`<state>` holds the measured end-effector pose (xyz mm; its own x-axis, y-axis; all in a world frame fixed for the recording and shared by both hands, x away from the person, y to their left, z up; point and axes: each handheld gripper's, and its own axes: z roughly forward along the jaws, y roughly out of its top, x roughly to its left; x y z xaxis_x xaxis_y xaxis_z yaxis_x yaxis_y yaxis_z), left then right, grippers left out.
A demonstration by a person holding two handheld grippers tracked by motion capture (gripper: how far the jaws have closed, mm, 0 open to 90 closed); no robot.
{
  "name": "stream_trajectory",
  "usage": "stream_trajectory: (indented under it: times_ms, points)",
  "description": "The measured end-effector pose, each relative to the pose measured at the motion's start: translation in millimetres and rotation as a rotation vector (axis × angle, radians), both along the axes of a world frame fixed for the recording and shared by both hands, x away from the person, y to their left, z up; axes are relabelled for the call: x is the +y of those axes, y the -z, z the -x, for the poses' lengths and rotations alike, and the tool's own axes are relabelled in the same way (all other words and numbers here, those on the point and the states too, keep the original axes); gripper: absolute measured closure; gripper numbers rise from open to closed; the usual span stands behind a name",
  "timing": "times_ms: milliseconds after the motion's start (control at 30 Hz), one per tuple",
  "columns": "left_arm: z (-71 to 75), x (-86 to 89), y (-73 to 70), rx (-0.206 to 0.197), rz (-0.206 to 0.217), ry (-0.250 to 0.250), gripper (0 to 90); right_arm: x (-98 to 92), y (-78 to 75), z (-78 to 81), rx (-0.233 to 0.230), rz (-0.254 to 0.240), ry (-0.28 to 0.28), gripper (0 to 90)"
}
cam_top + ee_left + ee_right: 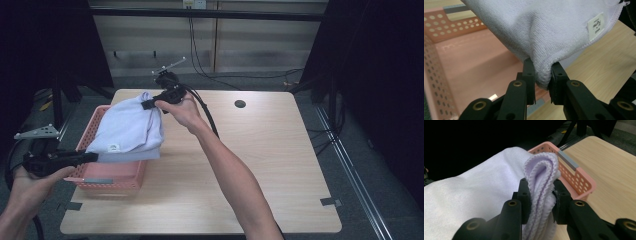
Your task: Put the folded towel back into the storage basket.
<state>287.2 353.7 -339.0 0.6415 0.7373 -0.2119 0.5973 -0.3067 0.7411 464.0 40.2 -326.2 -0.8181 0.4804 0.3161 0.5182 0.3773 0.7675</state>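
A folded pale lilac towel (pixel 129 129) hangs stretched between my two grippers above a pink perforated basket (pixel 109 179) at the table's left side. My left gripper (pixel 95 156) is shut on the towel's near corner (pixel 543 79), close to a small white label (pixel 595 26). At the far end my right gripper (pixel 148 104) is shut on a bunched, folded edge of the towel (pixel 541 187). The basket's floor (pixel 474 72) lies bare below the cloth.
The wooden table (pixel 260 165) has open surface to the right of the basket, with a dark round hole (pixel 240 104) near its far edge. A grey tape strip (pixel 568 160) marks the basket's rim. Black frame posts stand off the table's left.
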Motion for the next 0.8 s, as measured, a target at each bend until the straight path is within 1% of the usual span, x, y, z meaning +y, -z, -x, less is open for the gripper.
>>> stream_trajectory:
  times_ms: [67,200,267,367,467,533,600,700,800]
  points:
    - [0.1,3.9,-0.8,0.004,0.001,-0.015,77.9,5.0,-0.6,-0.8,0.0,-0.001,-0.003,72.4]
    - [0.4,9.9,0.6,0.014,-0.011,-0.02,77.9,14.0,1.7,-3.4,0.014,0.001,-0.01,72.4]
    - [1.0,13.6,0.2,0.014,-0.008,-0.03,77.9,18.7,3.5,-4.0,0.02,0.006,-0.011,72.4]
    - [0.4,19.5,0.0,0.023,-0.016,-0.038,77.9,25.7,4.7,-5.5,0.021,0.004,-0.013,72.4]
    - [0.9,25.3,0.0,0.025,-0.017,-0.058,77.9,34.1,5.8,-6.6,0.024,0.008,-0.011,72.4]
    - [1.3,29.4,1.4,0.033,-0.021,-0.059,77.9,38.4,7.6,-7.1,0.03,0.005,-0.012,72.4]
    - [1.9,33.3,3.1,0.034,-0.02,-0.071,77.9,42.6,10.9,-7.3,0.03,0.009,-0.015,72.4]
    - [2.1,36.3,9.6,0.05,-0.014,-0.08,77.9,47.4,16.3,-7.1,0.046,0.012,-0.016,72.4]
    - [1.3,38.4,14.8,0.059,-0.016,-0.086,78.0,50.8,21.0,-7.8,0.049,0.012,-0.012,72.4]
